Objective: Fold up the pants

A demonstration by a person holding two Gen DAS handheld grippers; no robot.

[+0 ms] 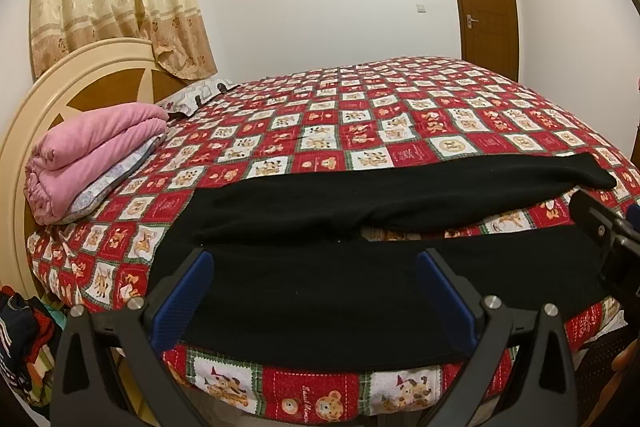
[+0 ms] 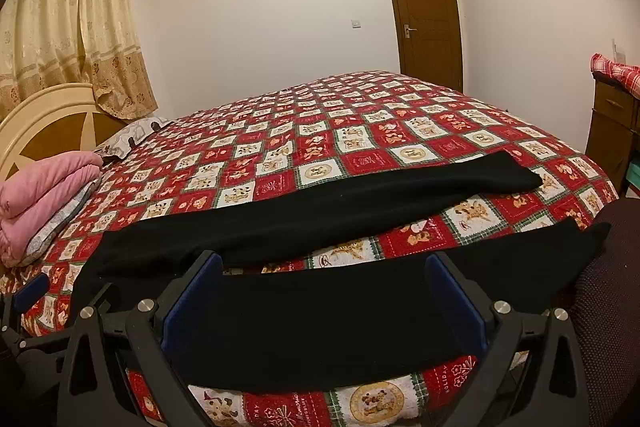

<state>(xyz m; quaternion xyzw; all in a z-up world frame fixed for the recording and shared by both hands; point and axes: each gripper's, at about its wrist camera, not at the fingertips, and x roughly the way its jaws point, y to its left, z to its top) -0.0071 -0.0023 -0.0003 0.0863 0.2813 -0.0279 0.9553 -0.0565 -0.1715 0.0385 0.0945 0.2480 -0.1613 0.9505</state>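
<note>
Black pants (image 1: 320,299) lie spread flat on the red patterned bedspread (image 1: 340,131), waist to the left, two legs running right with a gap between them. The far leg (image 2: 360,195) and near leg (image 2: 328,323) show in the right wrist view. My left gripper (image 1: 314,303) is open, fingers wide apart over the near part of the pants close to the waist. My right gripper (image 2: 324,307) is open over the near leg further right. It also shows at the right edge of the left wrist view (image 1: 608,239). Neither holds cloth.
A folded pink blanket (image 1: 92,159) lies by the cream headboard (image 1: 80,75) at the left. A grey pillow (image 1: 196,95) sits behind it. A wooden door (image 2: 428,15) and a cabinet (image 2: 612,123) stand at the right. Clothes (image 1: 24,343) pile on the floor at left.
</note>
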